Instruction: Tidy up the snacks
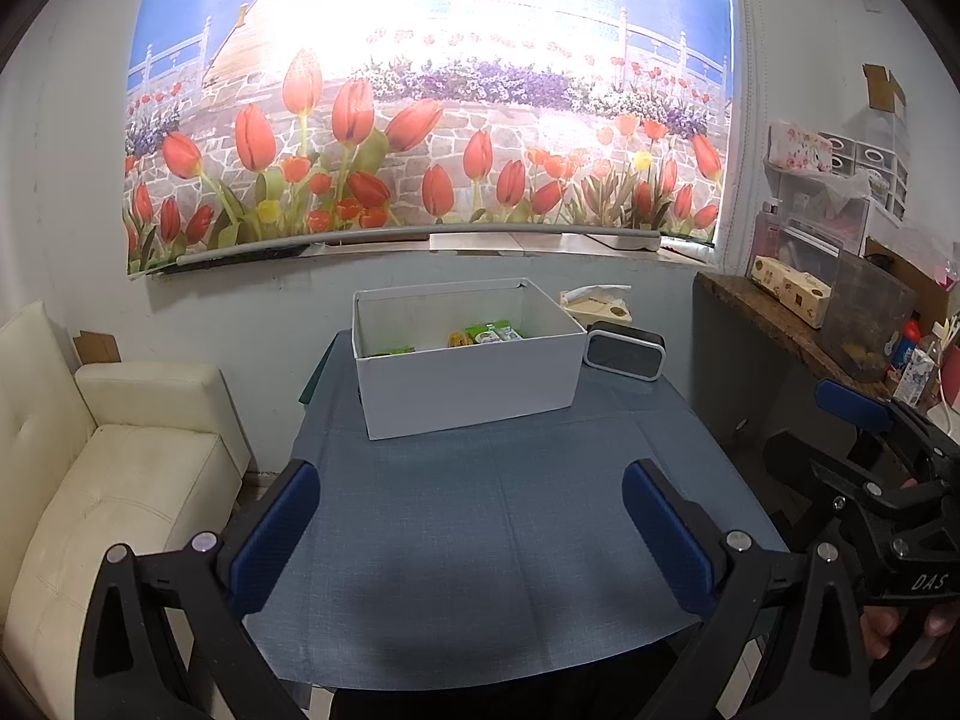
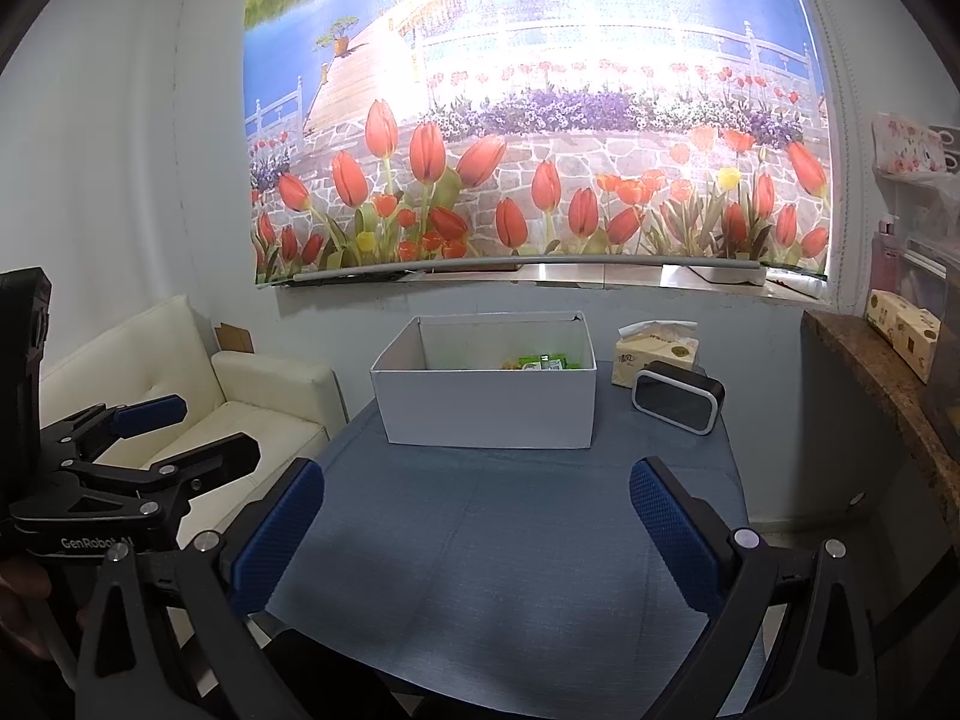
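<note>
Left hand-held gripper (image 1: 471,531): nearest my lens; black angular frame, blue dimpled pads (image 1: 276,531), jaws spread wide, released, nothing between them.
Right hand-held gripper (image 2: 477,531): same build, blue textured pads (image 2: 675,531) well apart, released, empty.
Pose: I read both grippers held low over the near edge of the worktop, level, fingers pointing at the box; each shows at the side of the other's view.
Hands: fingers of the person's right hand (image 1: 900,624) wrap the right handle; a bit of the left hand (image 2: 24,594) shows at the frame edge, blurred.
Worktop (image 1: 492,540): covered by a blue-grey woven cloth with faint fold creases; near half bare.
Box (image 1: 474,384): white card, rectangular, open top, standing at the far middle of the worktop.
Snacks (image 1: 489,334): green and yellow packets lying inside the box, towards its right side; I cannot tell the count.
Clock (image 1: 624,356): black, rounded corners, pale rim, just right of the box.
Tissue pack (image 2: 657,351): cream, soft, behind the clock.
Sofa (image 1: 120,468): cream, tufted, left of the worktop.
Blind (image 1: 420,120): printed tulips, on the wall behind.
</note>
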### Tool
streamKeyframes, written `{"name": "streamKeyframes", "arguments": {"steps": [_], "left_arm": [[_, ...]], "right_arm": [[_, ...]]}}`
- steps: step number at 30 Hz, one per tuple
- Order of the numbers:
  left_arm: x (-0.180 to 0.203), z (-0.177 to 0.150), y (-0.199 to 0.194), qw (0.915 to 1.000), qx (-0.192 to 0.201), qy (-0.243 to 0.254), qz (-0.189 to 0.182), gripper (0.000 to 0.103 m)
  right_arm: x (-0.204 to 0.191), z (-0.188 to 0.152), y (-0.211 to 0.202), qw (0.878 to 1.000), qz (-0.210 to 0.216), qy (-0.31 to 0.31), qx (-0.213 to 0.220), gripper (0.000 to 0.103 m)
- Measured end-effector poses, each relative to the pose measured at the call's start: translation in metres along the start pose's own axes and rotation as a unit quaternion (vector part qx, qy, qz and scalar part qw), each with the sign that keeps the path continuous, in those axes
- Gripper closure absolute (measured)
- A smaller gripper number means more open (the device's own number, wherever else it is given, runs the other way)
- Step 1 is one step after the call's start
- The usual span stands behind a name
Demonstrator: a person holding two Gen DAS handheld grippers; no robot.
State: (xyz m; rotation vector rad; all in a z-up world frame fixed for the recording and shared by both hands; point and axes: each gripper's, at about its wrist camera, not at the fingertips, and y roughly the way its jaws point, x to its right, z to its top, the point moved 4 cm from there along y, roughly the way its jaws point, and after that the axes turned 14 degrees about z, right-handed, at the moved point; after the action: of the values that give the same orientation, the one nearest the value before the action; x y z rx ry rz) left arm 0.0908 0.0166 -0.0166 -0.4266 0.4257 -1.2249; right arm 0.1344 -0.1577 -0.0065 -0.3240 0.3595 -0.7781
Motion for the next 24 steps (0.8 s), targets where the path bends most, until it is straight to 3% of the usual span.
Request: {"name": "streamKeyframes", "arguments": {"steps": [24], "left_arm": [[0.0011,-0.0025,-0.007,1.0,0.004,0.0,-0.001,0.0]], "right_arm": [[0.0077,0.0012,-0.0016,1.0,-0.011,0.004,-0.004,0.0]]}}
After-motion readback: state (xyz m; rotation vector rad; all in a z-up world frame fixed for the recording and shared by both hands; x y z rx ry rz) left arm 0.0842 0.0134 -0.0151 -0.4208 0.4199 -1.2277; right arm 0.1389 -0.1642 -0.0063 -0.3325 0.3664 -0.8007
